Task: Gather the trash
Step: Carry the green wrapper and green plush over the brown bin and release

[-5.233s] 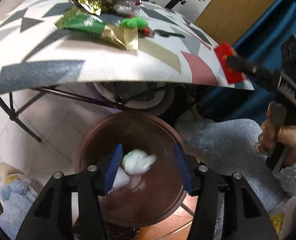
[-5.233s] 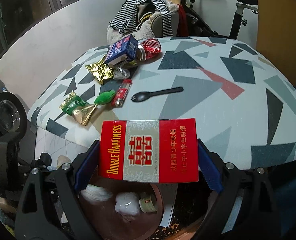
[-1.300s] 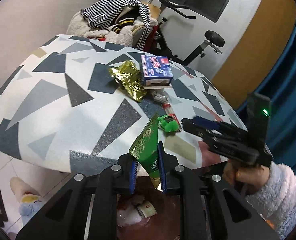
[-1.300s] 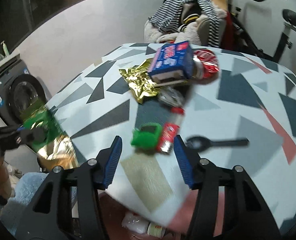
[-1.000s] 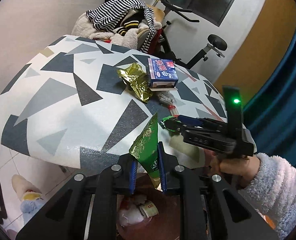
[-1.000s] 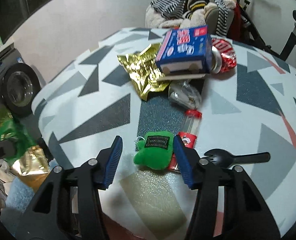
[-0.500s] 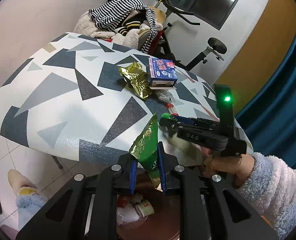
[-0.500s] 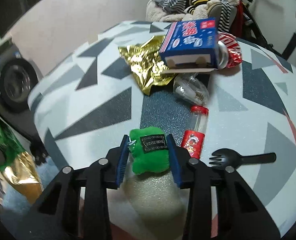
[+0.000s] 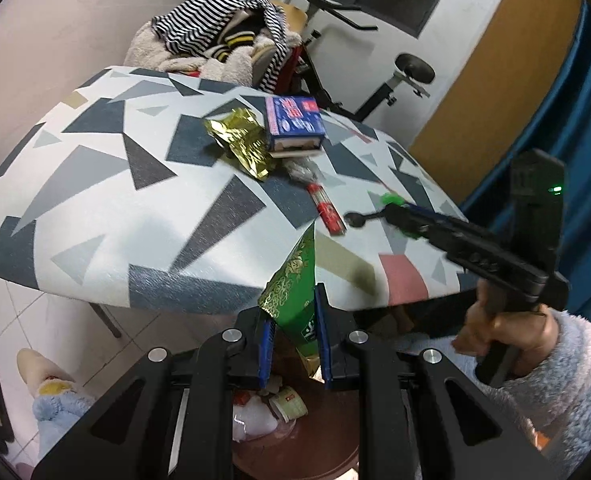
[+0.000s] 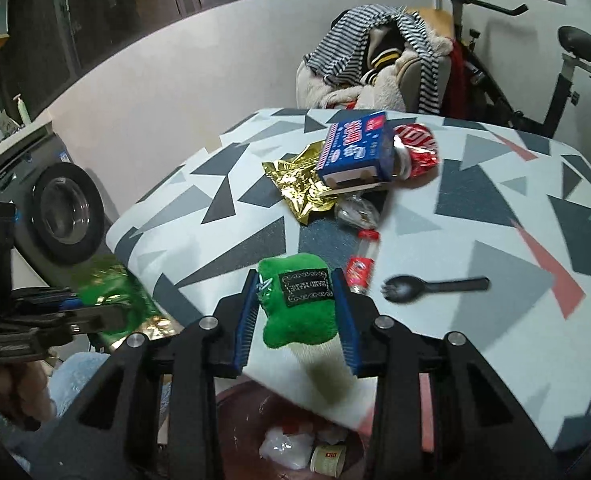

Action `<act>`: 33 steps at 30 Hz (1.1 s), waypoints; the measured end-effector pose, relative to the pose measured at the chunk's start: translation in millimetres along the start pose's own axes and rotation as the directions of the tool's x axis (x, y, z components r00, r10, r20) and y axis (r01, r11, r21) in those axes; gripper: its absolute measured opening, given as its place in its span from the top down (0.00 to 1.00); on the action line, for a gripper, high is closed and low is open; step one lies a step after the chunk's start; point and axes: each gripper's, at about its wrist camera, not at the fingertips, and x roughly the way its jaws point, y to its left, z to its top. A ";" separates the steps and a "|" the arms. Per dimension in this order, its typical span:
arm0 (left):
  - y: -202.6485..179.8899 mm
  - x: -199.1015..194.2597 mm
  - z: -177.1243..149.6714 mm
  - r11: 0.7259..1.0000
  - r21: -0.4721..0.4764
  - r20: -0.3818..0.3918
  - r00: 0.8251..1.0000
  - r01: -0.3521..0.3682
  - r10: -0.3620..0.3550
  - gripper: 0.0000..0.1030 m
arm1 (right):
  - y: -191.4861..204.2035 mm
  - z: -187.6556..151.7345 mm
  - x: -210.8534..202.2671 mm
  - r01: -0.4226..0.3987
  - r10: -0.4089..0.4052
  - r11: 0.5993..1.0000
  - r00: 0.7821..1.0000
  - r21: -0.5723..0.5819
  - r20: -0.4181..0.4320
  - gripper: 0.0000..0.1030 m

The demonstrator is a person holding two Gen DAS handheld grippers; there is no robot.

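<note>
My left gripper (image 9: 294,322) is shut on a green and gold snack wrapper (image 9: 295,294), held above the brown trash bin (image 9: 315,452) below the table edge. My right gripper (image 10: 295,308) is shut on a green plush toy (image 10: 297,300), lifted off the patterned table (image 10: 495,240) near its front edge; it also shows in the left wrist view (image 9: 393,208). The bin (image 10: 235,420) holds white tissue and a paper cup. On the table lie a gold wrapper (image 10: 301,188), a blue box (image 10: 355,152), a red crushed can (image 10: 417,148), a small red-labelled tube (image 10: 361,262) and a black spork (image 10: 431,286).
A chair piled with striped clothes (image 10: 379,56) and an exercise bike (image 10: 567,64) stand behind the table. A washing machine (image 10: 55,216) is at the left. A blue curtain (image 9: 567,128) hangs at the right. The floor beside the bin is tiled.
My right gripper closed on the green plush toy and lifted it off the table toward the edge. My left gripper still holds the green wrapper above the bin.
</note>
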 end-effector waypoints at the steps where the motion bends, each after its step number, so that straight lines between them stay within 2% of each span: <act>1: -2.2 1.9 -3.1 1.000 0.010 -0.010 1.000 0.003 -0.003 0.82 | -2.3 -4.3 -9.3 0.004 -0.004 1.000 1.000 0.011 0.011 0.63; 7: -16.4 18.6 -24.9 0.997 0.074 -0.097 0.995 0.016 -0.009 0.82 | -12.4 -28.3 -41.2 0.036 -0.037 0.999 0.999 0.031 0.033 0.63; 17: -25.3 47.4 -58.5 0.991 0.132 -0.222 0.975 0.035 -0.005 0.82 | -23.4 -54.3 -56.3 0.067 -0.067 0.996 0.998 0.051 0.008 0.63; 27: -27.7 56.1 -69.3 0.990 0.124 -0.266 0.963 0.066 -0.031 0.82 | -23.6 -64.6 -49.3 0.074 -0.073 0.996 0.997 0.054 -0.024 0.63; 29: -28.7 58.5 -70.9 0.990 0.126 -0.275 0.961 0.067 -0.030 0.77 | -22.2 -65.7 -47.4 0.073 -0.072 0.996 0.997 0.054 -0.030 0.63; 32: -28.4 58.6 -72.1 0.990 0.120 -0.274 0.961 0.075 -0.039 0.59 | -20.7 -68.0 -44.8 0.071 -0.069 0.996 0.997 0.054 -0.039 0.63; 33: -28.2 58.0 -71.8 0.990 0.119 -0.271 0.962 0.078 -0.043 0.57 | -20.3 -68.6 -44.3 0.071 -0.069 0.996 0.997 0.054 -0.041 0.63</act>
